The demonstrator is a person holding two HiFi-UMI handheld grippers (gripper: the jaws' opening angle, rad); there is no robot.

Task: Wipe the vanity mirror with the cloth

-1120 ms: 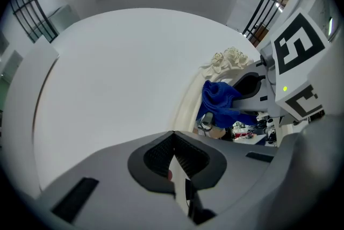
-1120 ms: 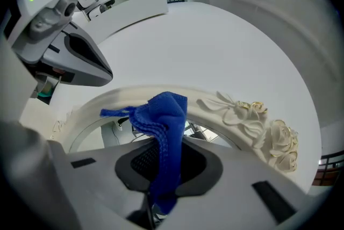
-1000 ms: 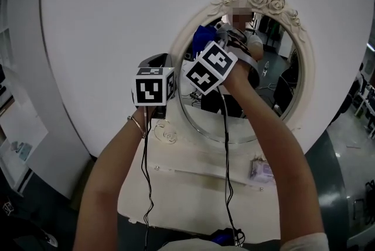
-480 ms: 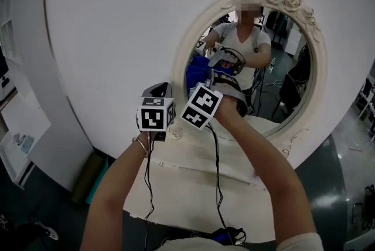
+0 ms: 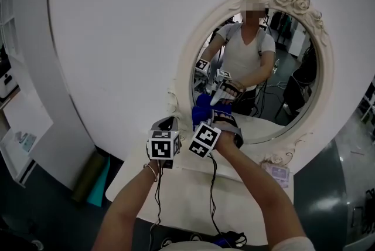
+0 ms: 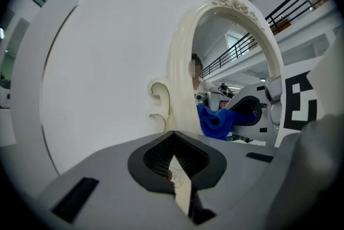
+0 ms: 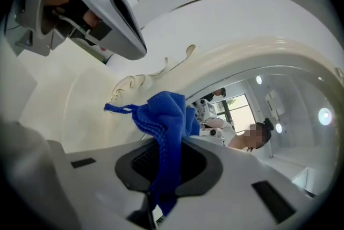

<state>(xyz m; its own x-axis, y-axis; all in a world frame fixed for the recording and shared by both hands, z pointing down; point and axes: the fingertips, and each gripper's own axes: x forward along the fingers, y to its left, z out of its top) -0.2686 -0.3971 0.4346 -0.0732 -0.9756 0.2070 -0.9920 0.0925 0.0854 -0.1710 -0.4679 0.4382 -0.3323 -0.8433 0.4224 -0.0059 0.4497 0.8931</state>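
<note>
Cloth (image 7: 161, 113): soft, likely light; right gripper (image 7: 160, 170) fingers closed on its bunched middle, at mirror (image 5: 275, 77) 8 o'clock.
Left gripper (image 6: 174, 165): fingers together, empty.

One oval vanity mirror in a cream carved frame (image 5: 185, 71), one blue fabric cloth (image 5: 201, 110), one white vanity table (image 5: 181, 191), one small pale packet (image 5: 276, 172) — and two grey handheld grippers, the left gripper (image 5: 166, 122) and the right gripper (image 5: 206, 119).
</note>
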